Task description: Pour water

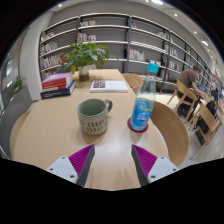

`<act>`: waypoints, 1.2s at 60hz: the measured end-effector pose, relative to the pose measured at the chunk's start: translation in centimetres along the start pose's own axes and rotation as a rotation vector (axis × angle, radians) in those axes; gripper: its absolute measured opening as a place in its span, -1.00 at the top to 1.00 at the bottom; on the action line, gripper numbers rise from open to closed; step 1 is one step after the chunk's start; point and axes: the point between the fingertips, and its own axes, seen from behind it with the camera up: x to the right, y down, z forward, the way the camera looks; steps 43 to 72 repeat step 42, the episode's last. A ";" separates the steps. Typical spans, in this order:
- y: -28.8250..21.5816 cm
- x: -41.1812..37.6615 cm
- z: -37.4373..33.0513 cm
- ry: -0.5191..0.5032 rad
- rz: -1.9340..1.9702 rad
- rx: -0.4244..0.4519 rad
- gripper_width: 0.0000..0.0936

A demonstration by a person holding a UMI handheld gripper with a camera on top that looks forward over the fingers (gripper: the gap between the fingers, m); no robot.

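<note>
A green-grey mug [94, 116] with a handle on its left stands on the light wooden table [60, 130], beyond my fingers and a little left of the middle. A clear water bottle [144, 100] with a blue cap and blue label stands upright on a red coaster [137, 126], to the right of the mug and apart from it. My gripper [112, 162] is open and empty, its two magenta pads [79, 161] spread wide over the bare table, short of both things.
A potted plant [82, 57], a stack of books [56, 84] and an open magazine [108, 86] lie at the table's far end. Wooden chairs [186, 100] stand to the right. Bookshelves [110, 40] line the back wall.
</note>
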 end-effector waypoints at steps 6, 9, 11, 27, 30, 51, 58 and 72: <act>-0.4 -4.1 -3.8 -0.040 0.020 0.018 -0.59; -1.2 -5.7 -5.9 -0.058 0.021 0.034 -0.59; -1.9 -6.4 -6.8 -0.059 0.021 0.044 -0.59; -6.0 -11.6 -14.5 -0.067 0.012 0.167 -0.59; -6.2 -12.0 -15.2 -0.068 0.003 0.178 -0.59; -7.7 -13.9 -18.1 -0.082 -0.006 0.230 -0.58; -7.7 -13.9 -18.1 -0.082 -0.006 0.230 -0.58; -7.7 -13.9 -18.1 -0.082 -0.006 0.230 -0.58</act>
